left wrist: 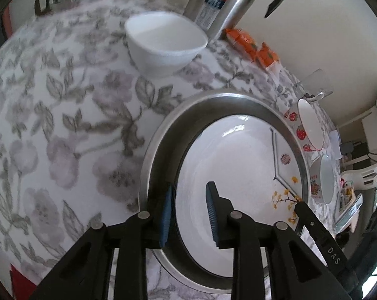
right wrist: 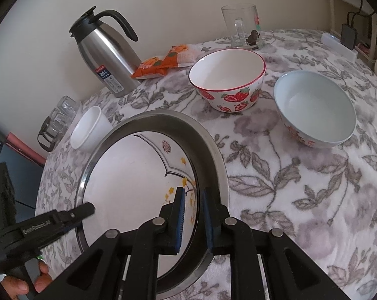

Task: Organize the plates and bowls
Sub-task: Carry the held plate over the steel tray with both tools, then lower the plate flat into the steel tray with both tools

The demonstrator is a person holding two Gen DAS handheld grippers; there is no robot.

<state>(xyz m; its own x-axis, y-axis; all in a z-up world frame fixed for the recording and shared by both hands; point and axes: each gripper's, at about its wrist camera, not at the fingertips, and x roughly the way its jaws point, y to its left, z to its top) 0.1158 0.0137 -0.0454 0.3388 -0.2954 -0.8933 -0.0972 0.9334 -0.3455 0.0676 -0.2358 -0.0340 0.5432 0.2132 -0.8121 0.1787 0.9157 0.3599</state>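
On floral tablecloth [right wrist: 301, 200]: white plate [left wrist: 228, 165] nested in steel tray [left wrist: 153, 155]. My right gripper [right wrist: 191, 215] pinches plate's rim; left gripper [left wrist: 188, 210] slack, straddling opposite rim, gripping nothing. Next I judge: release right, fetch strawberry bowl [right wrist: 228, 82].

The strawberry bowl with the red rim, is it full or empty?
Empty: the strawberry bowl stands upright, its white inside bare to the bottom.

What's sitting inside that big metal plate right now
A white plate with a yellow leaf pattern lies inside the metal plate, covering nearly all of its base; whatever is beneath the white plate is hidden.
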